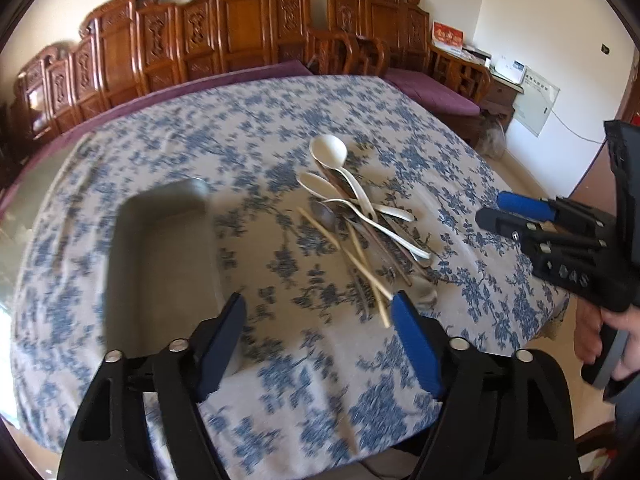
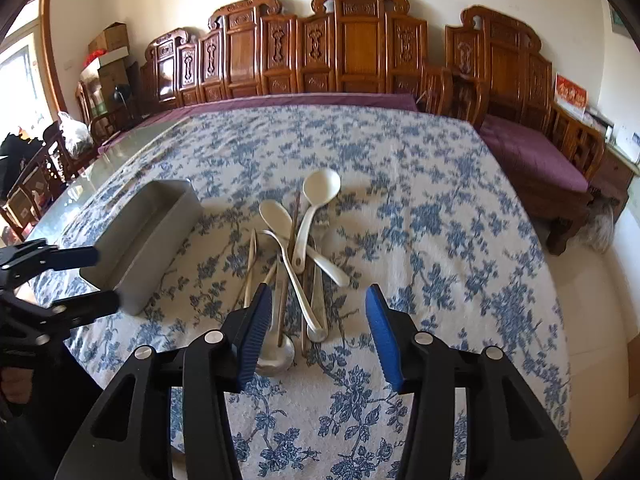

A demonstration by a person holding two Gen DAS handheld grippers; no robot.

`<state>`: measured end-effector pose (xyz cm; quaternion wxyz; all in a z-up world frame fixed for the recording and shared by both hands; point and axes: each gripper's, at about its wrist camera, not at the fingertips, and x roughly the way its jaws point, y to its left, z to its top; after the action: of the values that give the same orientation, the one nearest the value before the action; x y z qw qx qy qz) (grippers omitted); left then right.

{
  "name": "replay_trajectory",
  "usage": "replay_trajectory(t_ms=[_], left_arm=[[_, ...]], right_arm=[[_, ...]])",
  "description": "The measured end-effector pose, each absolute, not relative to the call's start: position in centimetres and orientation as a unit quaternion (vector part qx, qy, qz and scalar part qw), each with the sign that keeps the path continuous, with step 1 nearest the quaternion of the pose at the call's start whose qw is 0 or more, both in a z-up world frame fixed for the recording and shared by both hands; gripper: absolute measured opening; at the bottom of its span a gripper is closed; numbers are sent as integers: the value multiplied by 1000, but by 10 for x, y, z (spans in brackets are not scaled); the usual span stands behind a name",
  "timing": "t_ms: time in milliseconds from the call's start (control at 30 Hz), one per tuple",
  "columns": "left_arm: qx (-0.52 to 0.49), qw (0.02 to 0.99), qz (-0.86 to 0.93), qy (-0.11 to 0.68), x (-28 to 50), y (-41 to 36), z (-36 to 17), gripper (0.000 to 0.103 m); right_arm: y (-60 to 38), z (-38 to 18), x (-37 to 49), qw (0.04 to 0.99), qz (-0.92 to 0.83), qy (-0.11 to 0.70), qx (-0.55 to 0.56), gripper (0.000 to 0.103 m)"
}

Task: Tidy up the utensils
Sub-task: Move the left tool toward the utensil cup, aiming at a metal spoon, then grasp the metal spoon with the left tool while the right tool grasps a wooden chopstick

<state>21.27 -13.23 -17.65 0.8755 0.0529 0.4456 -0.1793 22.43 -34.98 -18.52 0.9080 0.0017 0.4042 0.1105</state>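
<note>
Utensils (image 2: 298, 256) overlap; lower handles hidden, left view blurred.

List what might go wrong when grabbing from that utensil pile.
1. The white spoons, chopsticks and metal spoon lie crossed in one pile; lifting one may drag or scatter others.
2. The right tongs hang open over several handles and might pinch two together.
3. The loose tablecloth could snag and shift the metal tray.

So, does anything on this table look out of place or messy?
Yes. The spoons and chopsticks lie in a crossed heap on the tablecloth, beside the grey tray, which looks empty. Nothing seems spilled or broken. Both grippers, left and right, are open.
</note>
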Motion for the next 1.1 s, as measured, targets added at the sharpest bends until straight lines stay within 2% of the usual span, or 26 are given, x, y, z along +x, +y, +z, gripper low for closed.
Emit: replay_trajectory(t_ms=[67, 167, 200, 233, 400, 600, 733, 867, 900, 1100], left_arm=[[52, 871, -185, 452, 223, -142, -186, 62], [47, 865, -194, 460, 238, -156, -200, 48], [45, 860, -203, 465, 245, -162, -207, 34], [43, 856, -207, 471, 251, -166, -212, 28], [36, 852, -194, 484, 278, -176, -232, 26], [35, 836, -184, 516, 293, -177, -256, 15], [36, 833, -189, 518, 293, -179, -259, 14], [29, 831, -196, 521, 296, -182, -259, 8], [25, 829, -196, 523, 296, -180, -260, 3], [21, 831, -191, 522, 292, -172, -259, 1]], right_arm=[[-351, -189, 224, 906, 110, 408, 5, 51], [-354, -195, 226, 903, 108, 415, 8, 51], [-355, -198, 227, 902, 106, 418, 8, 51], [-356, -200, 228, 901, 105, 420, 9, 51], [-363, -208, 231, 898, 100, 428, 17, 51], [-365, -210, 232, 897, 100, 430, 18, 51], [-366, -211, 233, 896, 99, 432, 21, 51], [-365, -213, 233, 895, 96, 435, 20, 51], [-365, -213, 233, 895, 95, 436, 20, 51], [-362, -211, 231, 896, 96, 434, 13, 51]])
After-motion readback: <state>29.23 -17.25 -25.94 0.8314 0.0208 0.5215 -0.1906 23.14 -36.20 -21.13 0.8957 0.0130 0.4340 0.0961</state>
